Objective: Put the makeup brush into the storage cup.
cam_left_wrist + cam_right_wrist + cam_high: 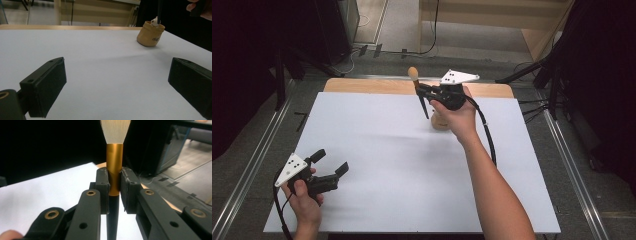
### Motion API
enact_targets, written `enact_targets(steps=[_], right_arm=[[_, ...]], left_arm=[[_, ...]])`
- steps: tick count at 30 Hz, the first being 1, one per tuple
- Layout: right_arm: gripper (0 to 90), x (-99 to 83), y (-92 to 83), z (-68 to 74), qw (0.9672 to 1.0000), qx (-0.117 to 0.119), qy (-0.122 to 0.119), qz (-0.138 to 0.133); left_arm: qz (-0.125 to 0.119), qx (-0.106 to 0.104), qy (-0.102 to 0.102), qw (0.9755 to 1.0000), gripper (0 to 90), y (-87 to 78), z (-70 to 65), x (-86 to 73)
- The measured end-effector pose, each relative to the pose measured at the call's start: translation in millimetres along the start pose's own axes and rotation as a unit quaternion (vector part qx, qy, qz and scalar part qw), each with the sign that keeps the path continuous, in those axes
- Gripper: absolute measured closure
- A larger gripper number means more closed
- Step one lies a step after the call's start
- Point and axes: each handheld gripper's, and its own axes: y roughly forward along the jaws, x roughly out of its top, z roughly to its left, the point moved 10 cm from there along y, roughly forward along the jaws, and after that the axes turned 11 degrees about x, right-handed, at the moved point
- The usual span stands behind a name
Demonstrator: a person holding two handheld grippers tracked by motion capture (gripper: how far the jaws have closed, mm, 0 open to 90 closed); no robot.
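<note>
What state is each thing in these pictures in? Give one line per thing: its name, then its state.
Brush: upright, bristles up, gripped at its gold collar, its handle tip just above the pot.
Pot: upright on the table, apart from both tongs.
Right tongs: shut on the brush, held above the table.
Left tongs: open, nothing between the jaws.
Table: covered by a white sheet.

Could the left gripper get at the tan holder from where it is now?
Probably yes. The left gripper is open and holds nothing, and bare white table lies between it and the tan holder. The right gripper, holding the brush above it, may crowd it.
</note>
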Motion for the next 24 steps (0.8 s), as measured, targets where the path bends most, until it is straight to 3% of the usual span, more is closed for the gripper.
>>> enact_targets(steps=[5, 14, 19, 24], right_arm=[[79.5, 6.2, -15.3, -11.1, 0.9993, -0.021, 0.009, -0.029], [79.5, 9.5, -32.7, -25.5, 0.9967, -0.055, 0.018, -0.057], [79.5, 11.3, -40.0, -33.0, 0.9939, -0.08, 0.016, -0.073], [79.5, 8.2, -49.9, -42.9, 0.9886, -0.118, 0.024, -0.092]], left_arm=[[0.0, 0.0, 0.001, 1.0, 2.0, 0.1, -0.4, -0.1], [0.001, 0.0, 0.001, 1.0, 2.0, 0.2, -0.5, -0.2], [0.0, 0.0, 0.001, 1.0, 2.0, -0.1, -0.6, -0.1], [0.0, 0.0, 0.001, 1.0, 2.0, -0.4, -0.3, 0.1]])
